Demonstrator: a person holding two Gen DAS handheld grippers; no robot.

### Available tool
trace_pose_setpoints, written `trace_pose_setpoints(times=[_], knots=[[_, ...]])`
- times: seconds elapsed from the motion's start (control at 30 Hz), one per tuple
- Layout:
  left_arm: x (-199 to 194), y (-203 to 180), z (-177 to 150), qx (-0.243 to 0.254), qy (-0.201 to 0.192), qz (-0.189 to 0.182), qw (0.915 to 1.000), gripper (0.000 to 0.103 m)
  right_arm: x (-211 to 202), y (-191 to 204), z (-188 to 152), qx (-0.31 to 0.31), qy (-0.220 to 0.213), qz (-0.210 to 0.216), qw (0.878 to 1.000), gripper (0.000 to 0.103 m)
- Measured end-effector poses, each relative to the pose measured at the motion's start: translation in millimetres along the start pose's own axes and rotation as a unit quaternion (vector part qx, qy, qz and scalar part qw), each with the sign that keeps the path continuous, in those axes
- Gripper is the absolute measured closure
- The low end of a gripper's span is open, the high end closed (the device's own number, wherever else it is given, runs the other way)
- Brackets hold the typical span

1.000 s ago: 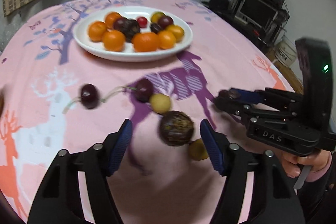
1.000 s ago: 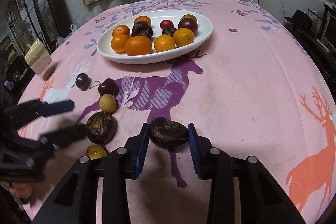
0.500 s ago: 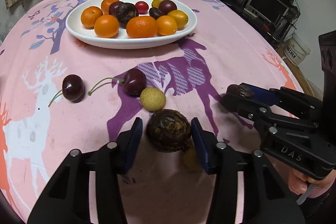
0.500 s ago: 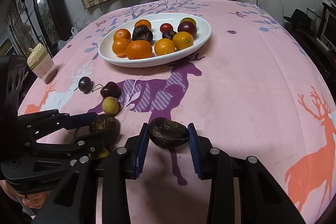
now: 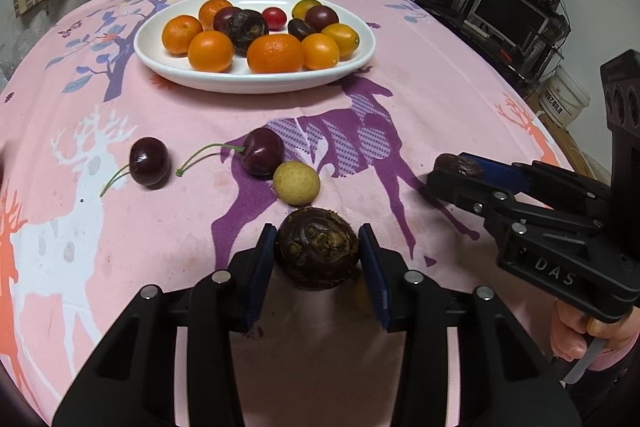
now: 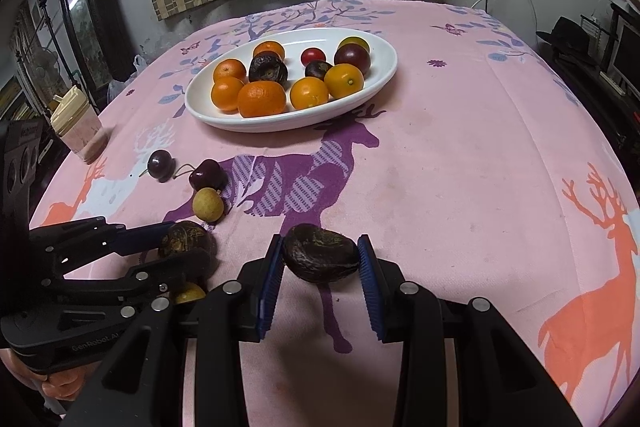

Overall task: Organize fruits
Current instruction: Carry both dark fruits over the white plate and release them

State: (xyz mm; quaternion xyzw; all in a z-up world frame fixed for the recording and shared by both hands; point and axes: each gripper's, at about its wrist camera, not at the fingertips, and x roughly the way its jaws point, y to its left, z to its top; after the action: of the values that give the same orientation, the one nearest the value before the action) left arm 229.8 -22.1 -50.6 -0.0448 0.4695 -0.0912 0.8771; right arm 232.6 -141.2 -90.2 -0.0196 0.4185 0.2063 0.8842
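Note:
A round dark brown fruit [image 5: 318,255] sits on the pink cloth between the blue pads of my left gripper [image 5: 316,229]. Its jaws are closing and both pads touch the fruit's sides. My right gripper [image 6: 319,239] is shut on a wrinkled dark fruit [image 6: 320,261], held low over the cloth to the right. Just ahead of the left gripper lie a pale yellow fruit [image 5: 296,183] and two cherries [image 5: 262,151] [image 5: 149,161]. Farther back, a white oval plate [image 5: 256,85] holds several oranges and dark fruits. A small yellow fruit [image 6: 188,293] peeks from under the left gripper [image 6: 186,243].
A lidded cup [image 6: 76,123] stands at the table's left edge. Beyond the right edge are a monitor on shelves [image 5: 508,11] and a white bucket [image 5: 564,99]. A hand [image 5: 576,331] holds the right gripper's handle.
The left gripper came forward over the round brown fruit, and its jaws narrowed from wide apart to touching it. The right gripper kept still with the wrinkled fruit.

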Motion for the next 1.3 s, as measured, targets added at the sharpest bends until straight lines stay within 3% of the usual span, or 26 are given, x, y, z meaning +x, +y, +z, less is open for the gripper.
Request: trace_pose_setpoints(times=[0.27,0.4,0.5,0.63,0.73,0.93,0.97,1.0,1.03,1.07,1.17,1.3], knots=[[-35,13,11,0.017,-0.044,0.002,0.9989,0.061,-12,5,4,0.005,-0.025,0.043,0.999,0.066],[-54,33,43,0.012,-0.071,0.014,0.9973,0.061,-29,12,29,-0.002,-0.078,0.064,0.995,0.066],[-59,44,75,0.015,-0.097,0.031,0.9947,0.061,-27,15,61,-0.006,-0.109,0.051,0.993,0.066],[-43,62,126,-0.009,-0.103,0.033,0.9941,0.062,-4,11,103,0.002,-0.117,0.042,0.992,0.066],[-28,65,153,0.001,-0.110,0.047,0.9928,0.062,15,10,126,-0.006,-0.117,0.032,0.993,0.066],[19,70,196,0.012,-0.093,0.060,0.9938,0.061,68,0,157,0.006,-0.087,0.030,0.996,0.065],[26,71,201,0.015,-0.088,0.065,0.9939,0.056,73,-1,159,0.006,-0.083,0.029,0.996,0.064],[33,72,204,0.018,-0.084,0.080,0.9931,0.035,74,0,158,0.006,-0.081,0.025,0.996,0.059],[37,73,204,0.017,-0.080,0.105,0.9912,0.022,73,0,157,0.008,-0.079,0.022,0.997,0.050],[35,75,201,0.011,-0.086,0.119,0.9891,0.012,69,1,154,0.007,-0.080,0.025,0.996,0.049],[16,78,182,0.015,-0.101,0.100,0.9897,0.011,47,7,138,-0.018,-0.092,0.032,0.995,0.042],[-20,83,137,0.011,-0.112,0.120,0.9864,0.005,18,14,99,-0.024,-0.087,0.062,0.994,0.041]])
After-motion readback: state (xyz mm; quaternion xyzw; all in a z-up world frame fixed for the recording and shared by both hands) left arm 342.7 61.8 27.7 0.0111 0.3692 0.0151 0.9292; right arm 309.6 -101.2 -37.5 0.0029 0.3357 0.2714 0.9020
